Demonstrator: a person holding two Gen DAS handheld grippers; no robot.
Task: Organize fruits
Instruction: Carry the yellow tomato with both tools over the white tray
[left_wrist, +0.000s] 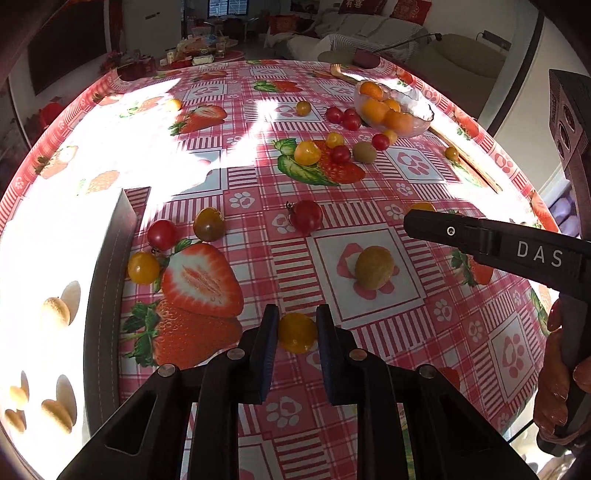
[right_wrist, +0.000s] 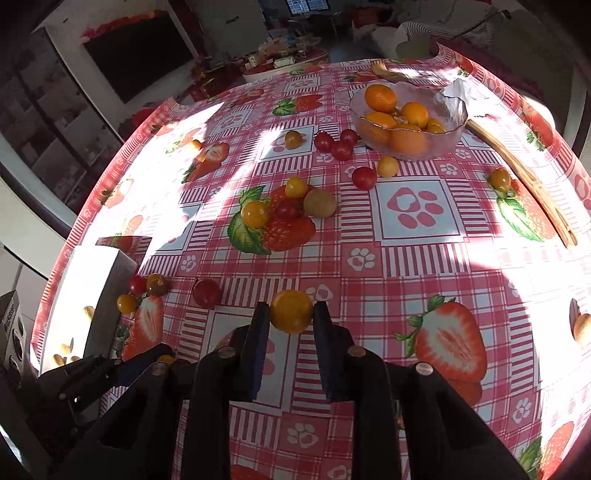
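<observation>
My left gripper (left_wrist: 297, 319) points down at the table and is shut on a yellow cherry tomato (left_wrist: 297, 334), pads pressing both sides. In the right wrist view my right gripper (right_wrist: 291, 312) is shut on a yellow-orange tomato (right_wrist: 291, 311) just above the cloth. A glass bowl (right_wrist: 452, 110) holding oranges stands at the far right, also seen as the bowl (left_wrist: 424, 110). Loose red, yellow and brownish tomatoes lie scattered between, among them a red tomato (left_wrist: 306, 216) and a brown-green fruit (left_wrist: 373, 267). One finger (left_wrist: 443, 230) of the right gripper crosses the left wrist view at the right.
A strawberry-print pink tablecloth (right_wrist: 406, 258) covers the round table. A dark box (left_wrist: 110, 258) stands at the left edge, with tomatoes beside it. A wooden stick (right_wrist: 524, 177) lies along the right rim. Bright sun patches wash out the left side. A hand (left_wrist: 554, 387) holds the right gripper.
</observation>
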